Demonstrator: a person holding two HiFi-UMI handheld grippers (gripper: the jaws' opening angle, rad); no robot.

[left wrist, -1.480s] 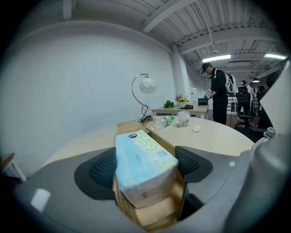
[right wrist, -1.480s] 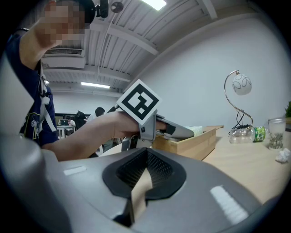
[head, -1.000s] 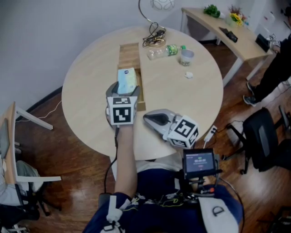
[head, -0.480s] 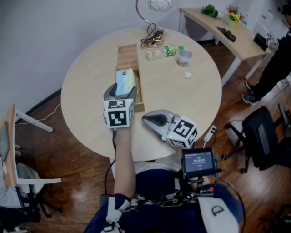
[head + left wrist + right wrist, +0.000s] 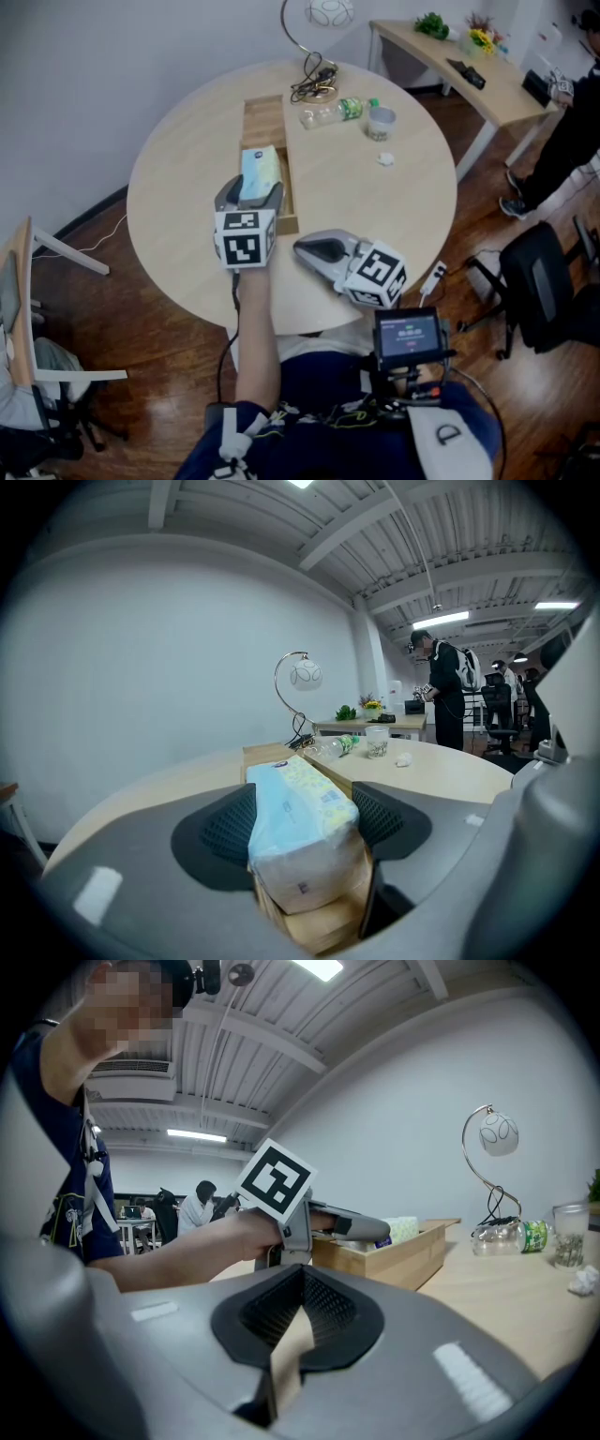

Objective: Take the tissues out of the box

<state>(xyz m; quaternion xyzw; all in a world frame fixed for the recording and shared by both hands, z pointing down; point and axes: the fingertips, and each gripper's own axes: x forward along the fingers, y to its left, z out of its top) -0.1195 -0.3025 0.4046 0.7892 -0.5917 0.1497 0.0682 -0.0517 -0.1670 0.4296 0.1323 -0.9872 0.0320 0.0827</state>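
Head view: the left gripper (image 5: pixel 250 187), jaws just been closing on the pale blue plastic-wrapped tissue pack (image 5: pixel 261 169), covers the pack's near end and the near end of the long open wooden box (image 5: pixel 266 117). Box walls hide the pack's lower part. Left gripper view: the pack's print is too small to read. The small white lump (image 5: pixel 385 157) by the clear cup (image 5: pixel 380 120) is too small to identify.

There is one round surface (image 5: pixel 187 169). On it I count one wooden box (image 5: pixel 265 117), one pack of tissues (image 5: pixel 260 169), one plastic bottle (image 5: pixel 333 111), one clear cup (image 5: pixel 380 121), one small crumpled white paper (image 5: pixel 385 157) and one lamp (image 5: pixel 328 11). Further back there is one long second surface (image 5: pixel 469 84), carrying one green plant (image 5: pixel 434 21) and one bunch of yellow flowers (image 5: pixel 485 37). One black office chair (image 5: pixel 548 281) is at the right.
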